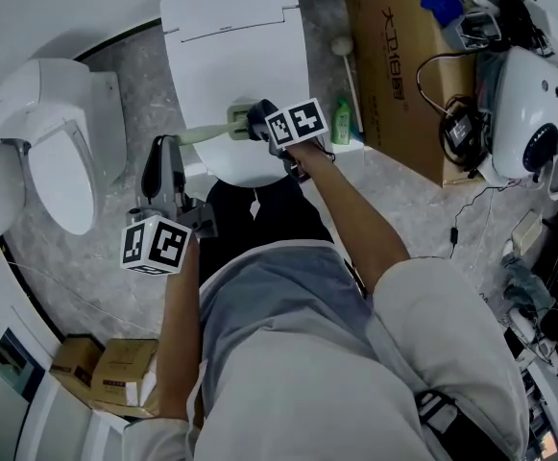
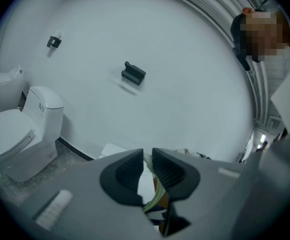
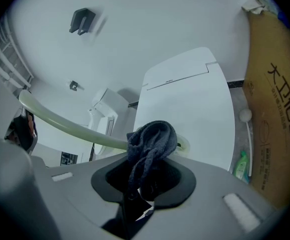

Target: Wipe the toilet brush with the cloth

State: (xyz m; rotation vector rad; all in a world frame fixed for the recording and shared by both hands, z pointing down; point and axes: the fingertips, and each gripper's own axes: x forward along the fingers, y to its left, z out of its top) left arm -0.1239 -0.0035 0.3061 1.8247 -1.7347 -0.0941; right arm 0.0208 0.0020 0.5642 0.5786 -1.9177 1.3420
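Gripping the toilet brush (image 1: 206, 132) handle, left gripper (image 2: 147, 165); right gripper (image 3: 144, 180) fingers clenched on the cloth (image 3: 152, 136)

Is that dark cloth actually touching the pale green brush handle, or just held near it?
Touching. The right gripper view shows the cloth bunched over the brush handle, which runs straight in under its folds with no gap.

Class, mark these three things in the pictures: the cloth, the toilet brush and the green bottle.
cloth (image 3: 152, 139): right gripper view, bunched upper fold.
toilet brush (image 3: 70, 125): right gripper view, middle of pale handle.
green bottle (image 1: 342, 125): head view, its body.
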